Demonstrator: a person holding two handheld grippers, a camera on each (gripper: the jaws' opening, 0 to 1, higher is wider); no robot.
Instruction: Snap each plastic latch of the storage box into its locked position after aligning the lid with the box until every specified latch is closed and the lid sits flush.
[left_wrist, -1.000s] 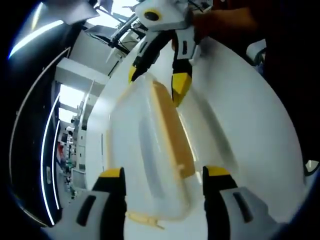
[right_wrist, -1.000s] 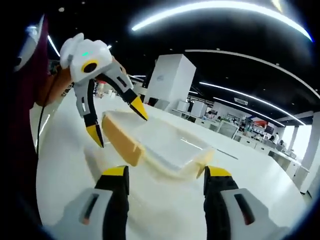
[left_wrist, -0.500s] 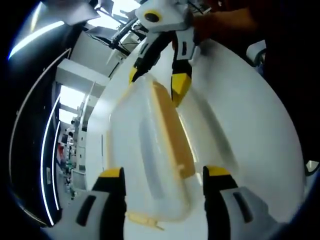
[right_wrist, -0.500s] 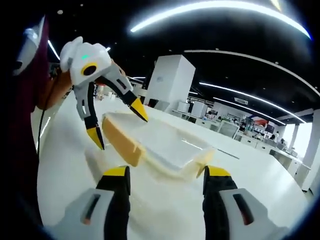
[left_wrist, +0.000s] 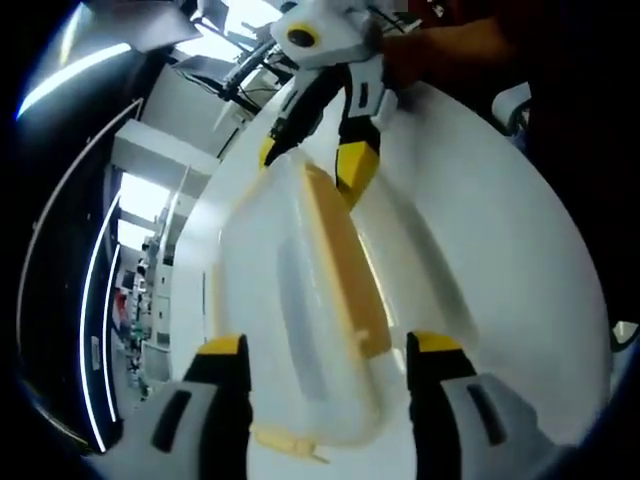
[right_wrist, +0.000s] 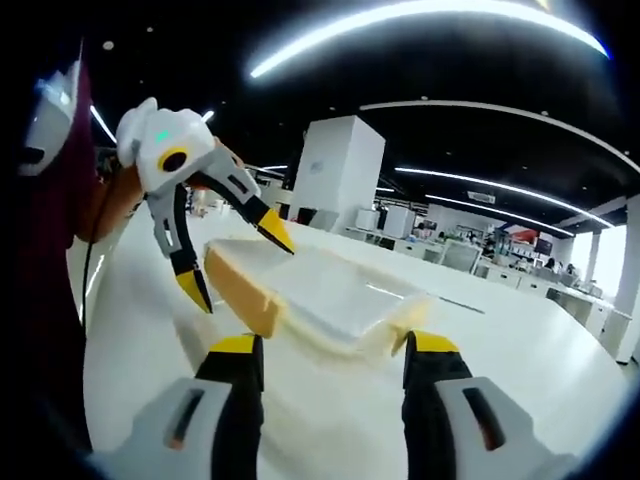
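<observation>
The clear storage box (left_wrist: 300, 310) lies on the white table (left_wrist: 500, 260) between the two grippers, its lid (right_wrist: 330, 290) on top. The left gripper view looks along the box's length, showing the yellow side latch (left_wrist: 345, 265) and another small latch (left_wrist: 285, 438) at the near end. The right gripper view shows the far-end latch (right_wrist: 405, 320) instead. The left gripper (left_wrist: 325, 400) stands open around the near end. The right gripper (right_wrist: 325, 395) is also open, short of the box. The box's contents cannot be made out.
</observation>
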